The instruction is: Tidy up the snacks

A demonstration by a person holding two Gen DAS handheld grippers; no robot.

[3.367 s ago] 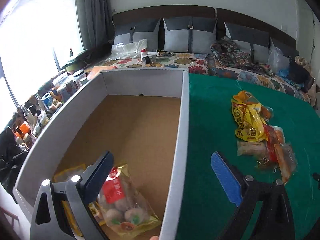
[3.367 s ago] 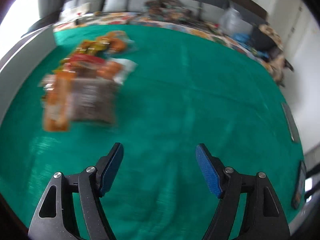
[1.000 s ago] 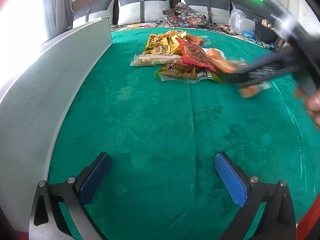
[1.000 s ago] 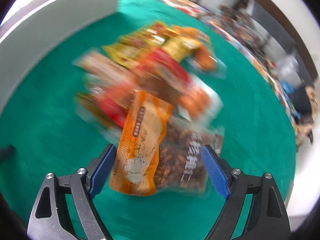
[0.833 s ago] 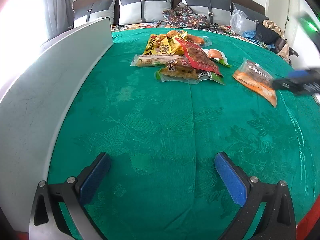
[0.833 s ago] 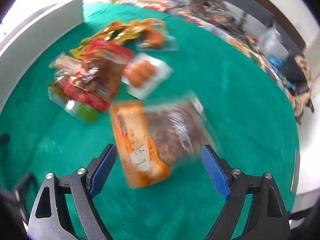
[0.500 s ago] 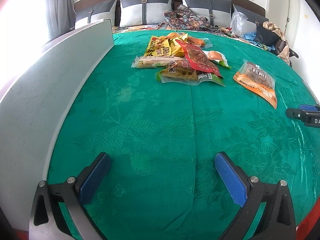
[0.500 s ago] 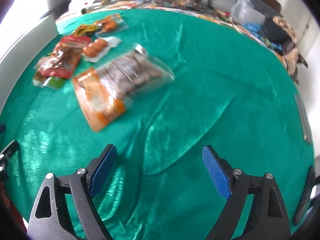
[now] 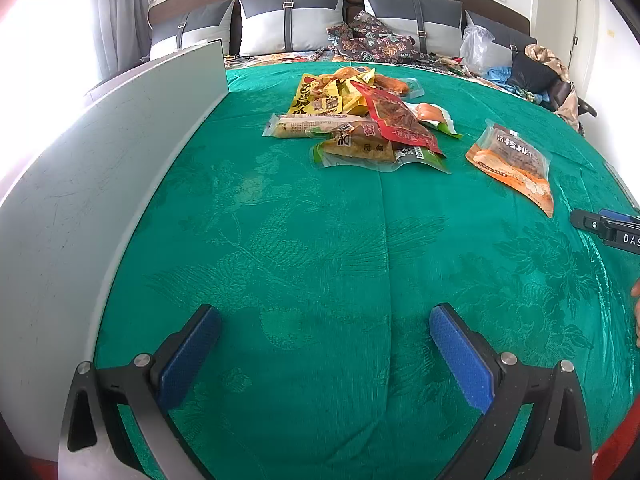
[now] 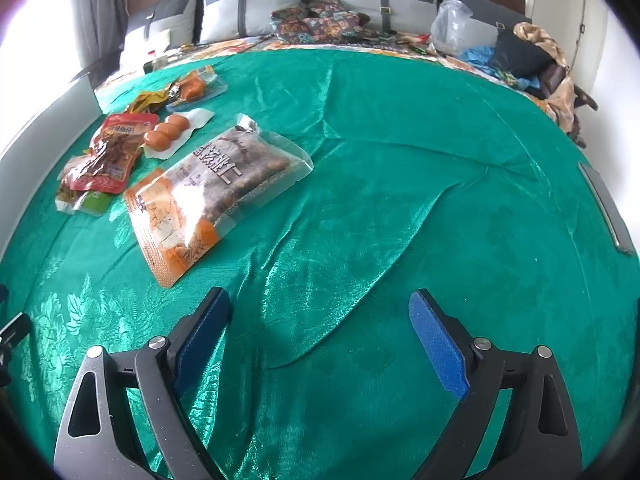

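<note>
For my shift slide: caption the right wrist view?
Open right hand-held gripper above green cloth, walnut bag lying apart from snack pile.

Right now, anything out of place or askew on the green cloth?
One thing: the orange walnut packet lies alone and askew, apart from the snack pile beside the white box wall. The green cloth is creased near it. Nothing looks spilled or torn. Both grippers are open and empty.

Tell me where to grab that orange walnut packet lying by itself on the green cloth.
Probably the orange sealed end of the walnut packet, nearest the right tongs. It lies flat and alone, that thin corner pointing toward the open tongs, so come in low from the near side and pinch the edge.
</note>
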